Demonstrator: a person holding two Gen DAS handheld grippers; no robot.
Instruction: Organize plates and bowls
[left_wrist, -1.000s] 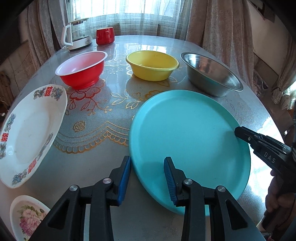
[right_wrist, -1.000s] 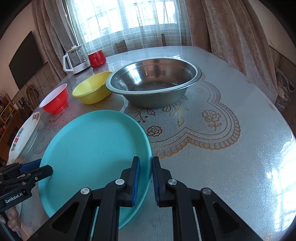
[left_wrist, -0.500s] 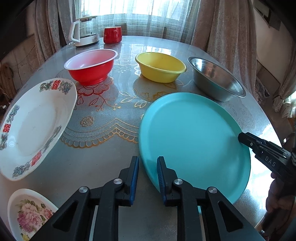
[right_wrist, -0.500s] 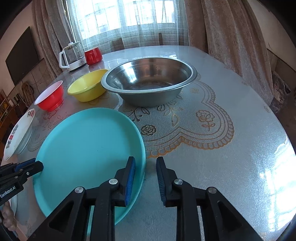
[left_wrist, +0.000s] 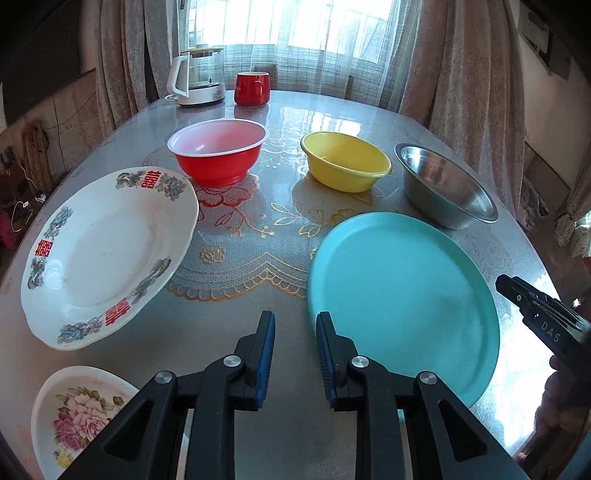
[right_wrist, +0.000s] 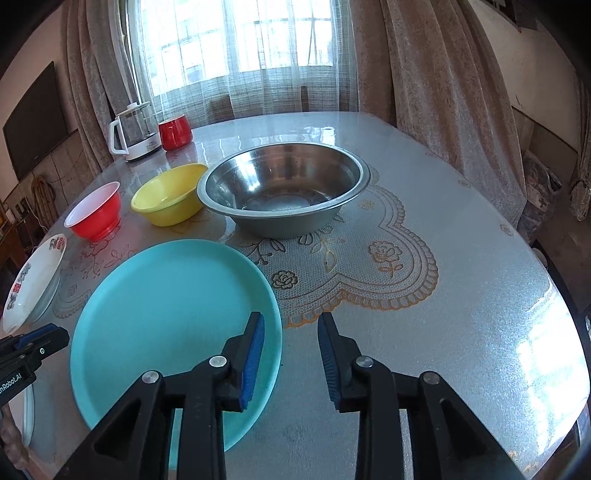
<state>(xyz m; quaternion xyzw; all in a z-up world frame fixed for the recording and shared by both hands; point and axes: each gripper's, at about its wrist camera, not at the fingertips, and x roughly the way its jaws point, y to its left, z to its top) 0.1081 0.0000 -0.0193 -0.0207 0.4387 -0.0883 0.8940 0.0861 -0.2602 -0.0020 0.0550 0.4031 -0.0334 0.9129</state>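
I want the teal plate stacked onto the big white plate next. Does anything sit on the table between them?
Nothing visible does. Between the teal plate and the big white plate lies only bare tablecloth. The red bowl and the small floral plate stand off that path.

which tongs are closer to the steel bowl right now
Right. The right tongs hover over the teal plate's edge facing the steel bowl; the left tongs sit across that plate.

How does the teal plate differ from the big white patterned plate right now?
The teal plate is plain; the white plate has floral and red-character rim decoration. The teal plate is nearly flat, the white plate has a dished centre. The teal lies between both open grippers, the white farther left. Both rest flat, empty.
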